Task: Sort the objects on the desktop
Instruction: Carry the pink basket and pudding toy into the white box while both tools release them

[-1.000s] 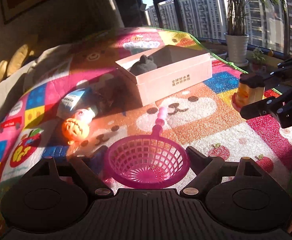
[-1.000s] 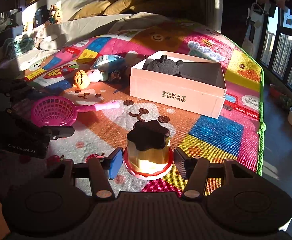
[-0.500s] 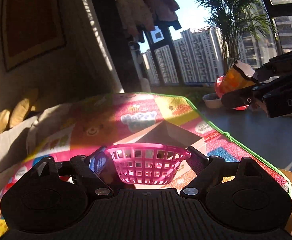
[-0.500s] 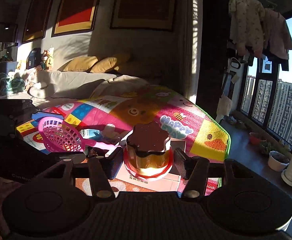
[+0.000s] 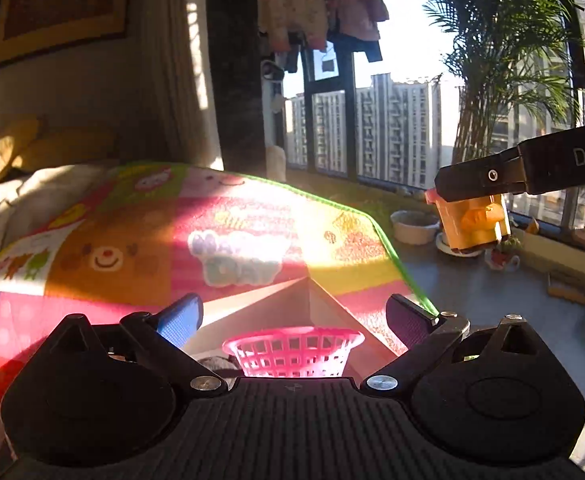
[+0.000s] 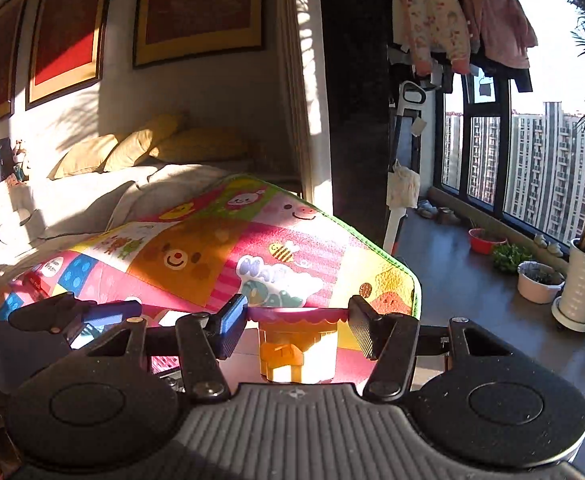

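Our left gripper (image 5: 292, 316) has just spread wide, releasing the pink basket (image 5: 292, 350) below it over the box (image 5: 312, 300); our right gripper (image 6: 298, 326) clamps the orange toy (image 6: 296, 354), awaiting its drop.

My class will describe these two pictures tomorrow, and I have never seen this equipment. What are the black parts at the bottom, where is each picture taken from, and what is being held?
There is no robot here: a person carries a hand-held gripper in each hand. Each has a wide-angle camera looking along its two fingers, and the black parts are those tools. One picture comes from the left hand-held gripper, the other from the right hand-held gripper. Below them lies a colourful play mat with an open box on it. The left jaws have just been opening; the pink basket sits between them untouched, over the box. The right one is clamped on the pink rim of a yellow toy.
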{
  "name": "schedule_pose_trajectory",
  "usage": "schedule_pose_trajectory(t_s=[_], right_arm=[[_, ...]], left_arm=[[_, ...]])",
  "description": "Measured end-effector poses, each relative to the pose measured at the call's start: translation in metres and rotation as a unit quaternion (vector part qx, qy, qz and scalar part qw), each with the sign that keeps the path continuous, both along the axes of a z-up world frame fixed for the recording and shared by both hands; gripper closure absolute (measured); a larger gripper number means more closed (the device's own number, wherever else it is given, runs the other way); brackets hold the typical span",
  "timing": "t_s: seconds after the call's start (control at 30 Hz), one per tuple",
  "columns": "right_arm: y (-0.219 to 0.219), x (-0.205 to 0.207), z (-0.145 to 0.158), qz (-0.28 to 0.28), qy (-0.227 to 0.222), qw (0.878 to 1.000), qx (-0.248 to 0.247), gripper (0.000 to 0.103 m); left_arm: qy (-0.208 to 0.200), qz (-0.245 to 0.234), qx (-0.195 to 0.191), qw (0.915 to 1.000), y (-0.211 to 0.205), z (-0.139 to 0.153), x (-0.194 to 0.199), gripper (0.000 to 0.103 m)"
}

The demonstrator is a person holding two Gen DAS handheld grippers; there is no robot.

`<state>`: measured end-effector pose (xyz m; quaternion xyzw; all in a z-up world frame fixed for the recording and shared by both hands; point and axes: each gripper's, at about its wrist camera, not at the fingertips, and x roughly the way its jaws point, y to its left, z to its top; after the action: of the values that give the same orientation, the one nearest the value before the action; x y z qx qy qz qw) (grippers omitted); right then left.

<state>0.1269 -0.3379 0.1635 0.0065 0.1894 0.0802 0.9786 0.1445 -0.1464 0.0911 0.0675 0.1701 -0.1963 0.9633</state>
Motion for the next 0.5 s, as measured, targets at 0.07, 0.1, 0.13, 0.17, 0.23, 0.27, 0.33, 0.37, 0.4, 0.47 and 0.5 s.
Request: schedule_pose_trajectory(t_s=[0.07,0.1,0.13,0.17,0.23,0.27,0.33,0.37,0.4,0.47,0.5], right_arm=[[0.007,0.011,-0.01,0.01,0.012,1.0,-0.011,0.047],[0.011,0.015,-0.014,0.015,0.016,1.0,-0.016,0.047],[0.017,0.02,-0.018,0.023,0.024,0.999,-0.017,0.047],[0.022,0.026,-0.022,0.031,0.031,0.999,-0.014,0.047],[0.033,0.039,-0.029,0.049,0.05,0.998,-0.002,0.047],[0.038,0.045,-0.032,0.054,0.057,0.997,0.003,0.047],[0.048,0.06,-0.04,0.052,0.071,0.996,-0.001,0.046],[0.053,0.067,-0.044,0.046,0.081,0.996,-0.006,0.038],[0.057,0.071,-0.047,0.038,0.086,0.995,-0.008,0.035],[0.064,0.068,-0.053,0.05,0.094,0.994,-0.017,0.035],[0.067,0.064,-0.055,0.057,0.095,0.994,-0.024,0.035]], left_arm=[[-0.01,0.012,-0.004,0.9999,0.017,-0.007,-0.009,0.001],[-0.014,0.016,-0.004,0.9998,0.025,-0.009,-0.015,0.001],[-0.015,0.018,-0.003,0.9997,0.033,-0.012,-0.02,0.0],[-0.013,0.019,0.0,0.9997,0.041,-0.015,-0.026,0.0],[-0.001,0.016,0.006,0.9998,0.052,-0.021,-0.039,0.0],[0.008,0.015,0.012,0.9998,0.056,-0.025,-0.046,0.0],[0.033,0.014,0.03,0.9989,0.066,-0.033,-0.054,0.0],[0.043,0.014,0.035,0.9984,0.07,-0.037,-0.057,0.0],[0.05,0.015,0.038,0.9979,0.075,-0.04,-0.06,0.0],[0.064,0.018,0.043,0.9969,0.087,-0.045,-0.066,0.0],[0.069,0.019,0.046,0.9964,0.093,-0.047,-0.068,0.0]])
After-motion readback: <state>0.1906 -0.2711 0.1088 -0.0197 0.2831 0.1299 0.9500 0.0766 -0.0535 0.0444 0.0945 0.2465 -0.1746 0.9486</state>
